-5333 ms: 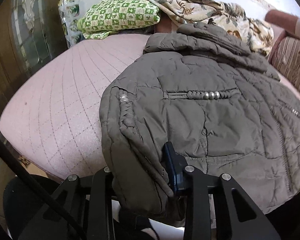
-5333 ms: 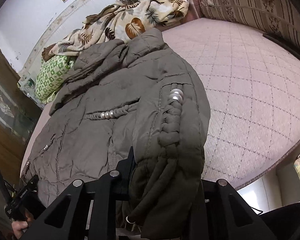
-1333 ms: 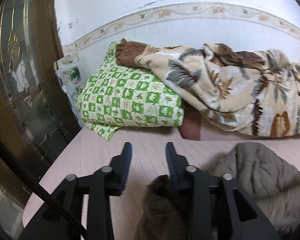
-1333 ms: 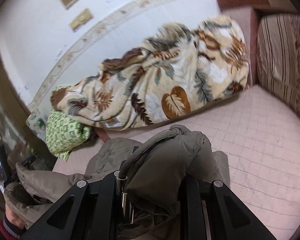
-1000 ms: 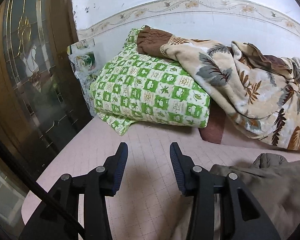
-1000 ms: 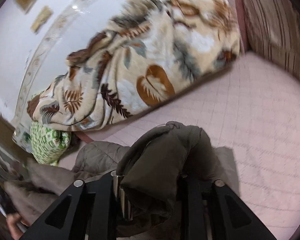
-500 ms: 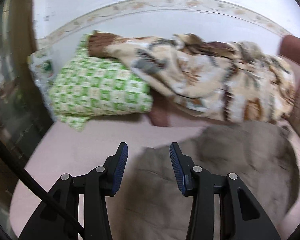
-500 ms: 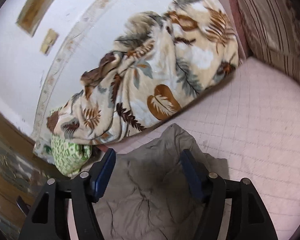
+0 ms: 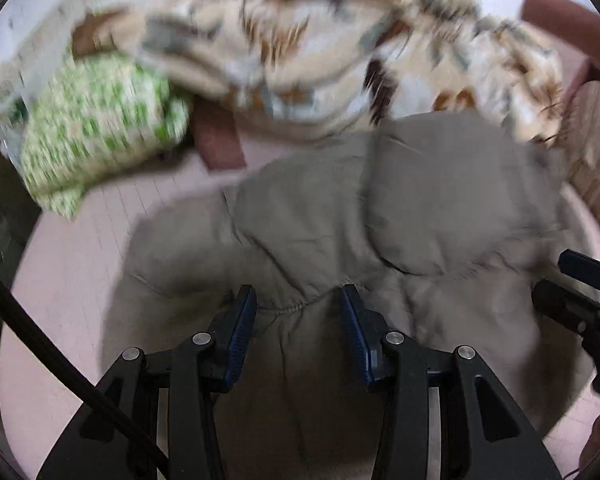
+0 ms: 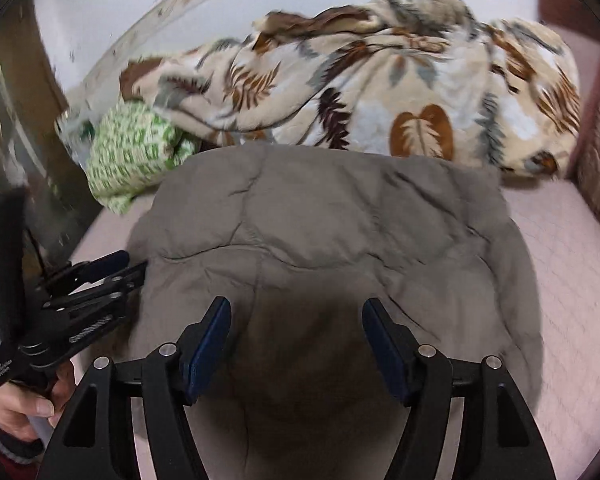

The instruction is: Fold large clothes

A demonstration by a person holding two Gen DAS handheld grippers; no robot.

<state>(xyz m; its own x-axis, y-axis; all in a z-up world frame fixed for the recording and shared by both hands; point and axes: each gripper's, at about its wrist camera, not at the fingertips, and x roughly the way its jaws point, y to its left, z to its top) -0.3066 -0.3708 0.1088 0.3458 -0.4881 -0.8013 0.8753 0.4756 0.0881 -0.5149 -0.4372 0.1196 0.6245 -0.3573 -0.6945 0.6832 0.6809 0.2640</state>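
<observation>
while the folded grey jacket (image 10: 324, 232) lies on the pink bed (image 10: 560, 264), left gripper (image 9: 298, 312) and right gripper (image 10: 296, 322) hover over it, fingers spread and empty.

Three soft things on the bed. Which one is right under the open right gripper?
The grey-brown jacket. It lies flat below the right gripper, while the green checked pillow and the leaf-print blanket sit farther back by the wall.
</observation>
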